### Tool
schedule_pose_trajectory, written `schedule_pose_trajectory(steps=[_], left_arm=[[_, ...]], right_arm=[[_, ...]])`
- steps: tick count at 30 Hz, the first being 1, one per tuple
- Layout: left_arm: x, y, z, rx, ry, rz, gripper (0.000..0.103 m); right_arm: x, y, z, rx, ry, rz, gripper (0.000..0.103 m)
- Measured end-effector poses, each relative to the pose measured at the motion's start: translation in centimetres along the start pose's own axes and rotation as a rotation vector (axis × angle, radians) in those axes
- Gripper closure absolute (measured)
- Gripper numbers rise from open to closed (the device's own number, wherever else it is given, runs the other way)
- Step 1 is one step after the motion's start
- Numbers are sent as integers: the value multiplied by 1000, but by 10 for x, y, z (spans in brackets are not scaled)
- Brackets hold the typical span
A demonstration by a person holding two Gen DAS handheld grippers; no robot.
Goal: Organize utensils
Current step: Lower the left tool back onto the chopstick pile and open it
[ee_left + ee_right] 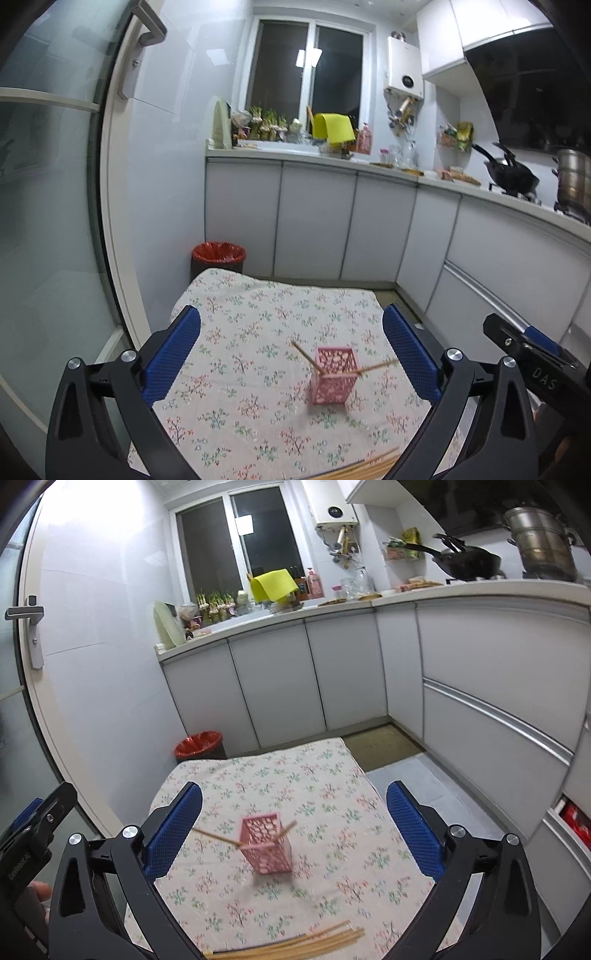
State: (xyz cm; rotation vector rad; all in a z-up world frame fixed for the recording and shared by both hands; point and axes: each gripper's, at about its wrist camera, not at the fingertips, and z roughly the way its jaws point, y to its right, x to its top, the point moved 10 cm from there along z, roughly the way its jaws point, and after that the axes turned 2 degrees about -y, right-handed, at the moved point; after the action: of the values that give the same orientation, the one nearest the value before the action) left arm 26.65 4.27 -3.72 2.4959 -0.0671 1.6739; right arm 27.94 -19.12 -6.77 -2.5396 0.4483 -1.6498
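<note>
- Step in hand, as judged: between picks. Two chopsticks (284, 830) already standing in the pink holder (266, 845), leaning apart to left and right; a loose bundle of chopsticks (295, 943) yet to be moved.
- Left gripper (291, 354): jaws spread to full width, blue pads (171, 363) well apart, nothing between them but the view of the cloth. Holding nothing.
- Right gripper (293, 830): likewise wide open, blue pads (415, 830) clear of everything. Holding nothing.
- Holder position: upright on the floral tablecloth (332, 775), about mid-table, framed between the pads of each gripper in its own view but farther off, not touched by either. In the left wrist view, slightly right of centre; in the right wrist view, slightly left of centre.
- Loose bundle position: flat on the near edge of the table, nearer than the holder, lying roughly left to right with the right ends fanned. Below and short of the right gripper's pads; only partly visible at the bottom edge in the left wrist view (373, 461).
- Next move, as judged: lower one gripper toward the near bundle, line the pads across a single stick, close on it, lift, tip it upright and feed it into the holder's open top.
- Requirements: separate one stick from its neighbours, since they lie touching; approach low and near.
- Risk: light holder liable to tip if nudged by an incoming stick.
- Beyond the table: red-lined bin (199, 744) on the far left floor, white cabinets (280, 679) at the far side.
</note>
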Motion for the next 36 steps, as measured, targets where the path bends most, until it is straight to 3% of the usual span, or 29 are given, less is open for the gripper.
schedule_pose_trajectory(steps=[4, 6, 11, 16, 20, 23, 25, 27, 36], left_arm=[[-21, 15, 3, -37, -70, 71, 7], [-41, 29, 13, -72, -159, 160, 7], [-134, 77, 39, -224, -515, 470, 7], [-201, 111, 61, -341, -731, 623, 7], [-228, 131, 90, -348, -843, 689, 7], [-249, 151, 110, -377, -931, 744, 24], [-269, 164, 122, -388, -1001, 802, 45], [-281, 169, 133, -369, -1040, 868, 59], [-313, 188, 168, -416, -1182, 932, 71]], right_arm=[[-22, 18, -17, 1, -38, 47, 7], [-45, 35, -26, 22, -101, 120, 7], [-113, 69, -29, 116, -326, 324, 7], [-174, 112, -13, 147, -513, 563, 7], [-189, 138, -4, 169, -534, 700, 7], [-189, 147, 3, 165, -495, 674, 7], [-189, 147, 9, 180, -486, 657, 7], [-191, 150, 15, 182, -491, 647, 7], [-204, 164, 42, 247, -568, 816, 7]])
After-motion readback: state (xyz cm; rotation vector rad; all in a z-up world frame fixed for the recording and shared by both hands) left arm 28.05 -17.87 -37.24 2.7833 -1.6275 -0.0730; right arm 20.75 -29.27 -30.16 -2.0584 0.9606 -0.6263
